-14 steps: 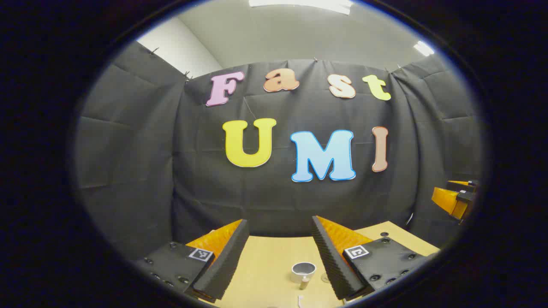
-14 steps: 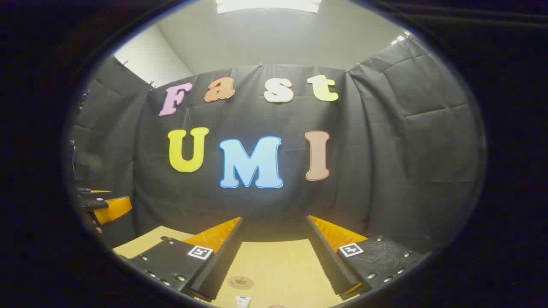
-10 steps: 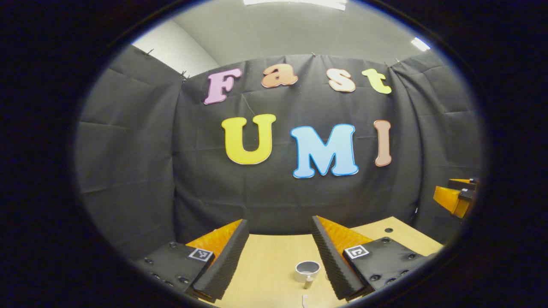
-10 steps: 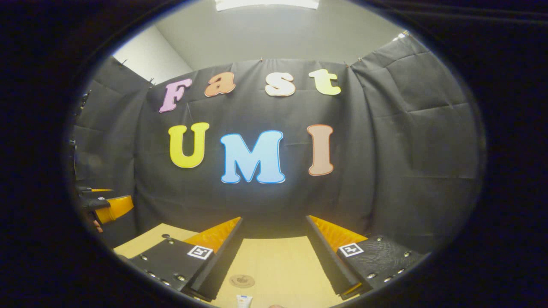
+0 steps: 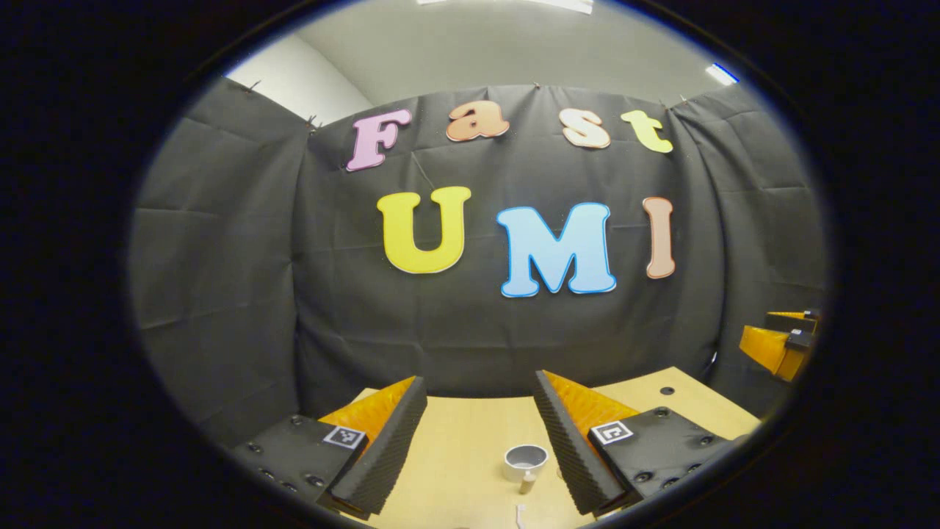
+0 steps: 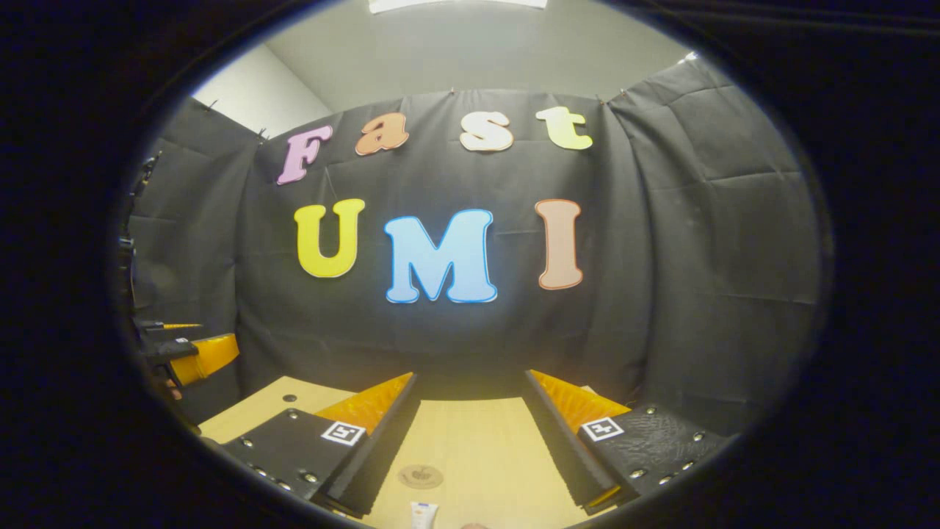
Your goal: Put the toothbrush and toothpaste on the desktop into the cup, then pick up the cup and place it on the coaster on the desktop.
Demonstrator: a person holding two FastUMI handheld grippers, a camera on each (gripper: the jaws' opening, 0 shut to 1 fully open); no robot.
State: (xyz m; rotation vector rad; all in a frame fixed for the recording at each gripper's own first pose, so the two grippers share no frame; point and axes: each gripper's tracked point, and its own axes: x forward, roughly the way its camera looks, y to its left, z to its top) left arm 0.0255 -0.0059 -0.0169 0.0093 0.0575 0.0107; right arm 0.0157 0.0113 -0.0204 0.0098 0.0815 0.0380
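left gripper [image 5: 477, 441] and right gripper [image 6: 470, 433] level above desktop [image 6: 470, 441]; jaws spread, empty.

Pale wooden desktop [image 5: 470, 441]: smooth, matt, light grain. Small grey cup [image 5: 526, 461]: smooth, looks like plastic, slight sheen. Round brown coaster [image 6: 421, 476]: flat, matt. White toothpaste tube [image 6: 421, 515]: glossy plastic. Black cloth booth wall [image 6: 698, 279]: matt, creased. Left gripper pads [image 5: 385, 448]: ribbed, matt, foam-like.
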